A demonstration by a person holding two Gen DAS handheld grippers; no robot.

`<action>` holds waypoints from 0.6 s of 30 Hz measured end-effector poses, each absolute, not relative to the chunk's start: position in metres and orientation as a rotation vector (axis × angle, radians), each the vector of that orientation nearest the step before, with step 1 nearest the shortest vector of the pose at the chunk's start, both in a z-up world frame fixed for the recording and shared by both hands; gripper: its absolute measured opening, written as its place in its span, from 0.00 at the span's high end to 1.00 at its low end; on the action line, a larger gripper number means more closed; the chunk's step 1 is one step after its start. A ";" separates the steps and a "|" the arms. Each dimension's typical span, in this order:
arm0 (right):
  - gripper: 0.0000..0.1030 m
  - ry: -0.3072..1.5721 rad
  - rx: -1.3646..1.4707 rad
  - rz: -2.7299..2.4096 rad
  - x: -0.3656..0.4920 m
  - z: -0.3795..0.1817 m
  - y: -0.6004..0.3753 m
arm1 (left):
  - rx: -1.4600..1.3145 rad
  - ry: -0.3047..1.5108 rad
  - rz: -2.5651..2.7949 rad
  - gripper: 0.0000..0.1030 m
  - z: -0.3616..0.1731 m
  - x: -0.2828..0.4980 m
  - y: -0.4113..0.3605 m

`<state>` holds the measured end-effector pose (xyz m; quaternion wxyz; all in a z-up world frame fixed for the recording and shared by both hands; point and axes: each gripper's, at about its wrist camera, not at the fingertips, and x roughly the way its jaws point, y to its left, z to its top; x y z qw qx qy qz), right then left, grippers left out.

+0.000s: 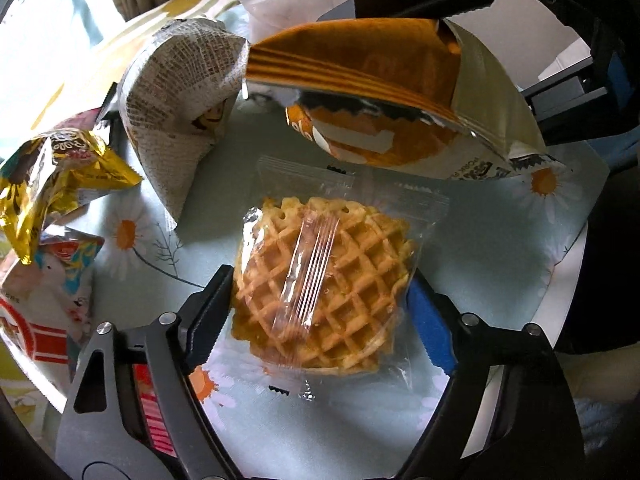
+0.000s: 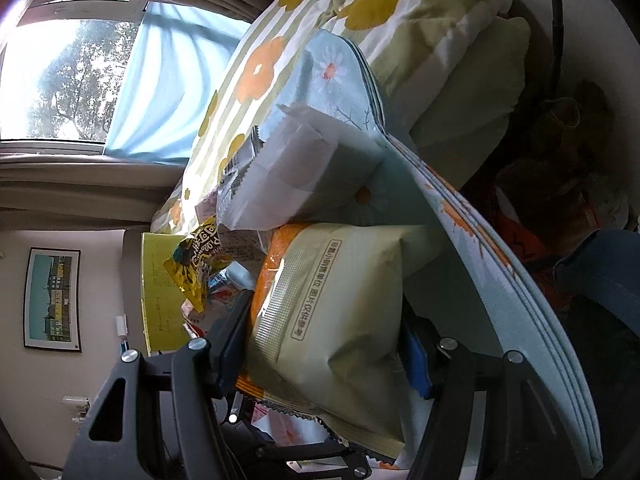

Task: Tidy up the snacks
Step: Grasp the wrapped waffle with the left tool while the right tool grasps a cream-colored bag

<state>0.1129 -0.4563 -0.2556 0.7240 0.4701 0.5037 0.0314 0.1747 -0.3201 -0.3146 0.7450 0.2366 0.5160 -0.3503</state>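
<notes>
A waffle in a clear wrapper (image 1: 324,284) lies on the daisy-print tablecloth (image 1: 500,264). My left gripper (image 1: 320,312) is closed around the waffle pack, one finger at each side of it. My right gripper (image 2: 324,344) is shut on an orange and cream snack bag (image 2: 332,320); the same bag (image 1: 380,92) hangs above the table at the top of the left wrist view. A newsprint-pattern bag (image 1: 180,100) stands behind the waffle. A gold foil snack (image 1: 52,176) lies at the left.
A red and white pack (image 1: 44,312) sits at the left table edge. A white packet (image 2: 300,168) lies on the cloth beyond the held bag. A flowered blanket (image 2: 360,20) is behind the table. A yellow box (image 2: 160,292) stands at the left.
</notes>
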 end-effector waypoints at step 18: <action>0.41 1.092 1.027 0.128 0.108 -0.233 -0.452 | 0.455 1.080 -0.683 0.27 -0.270 0.152 -0.290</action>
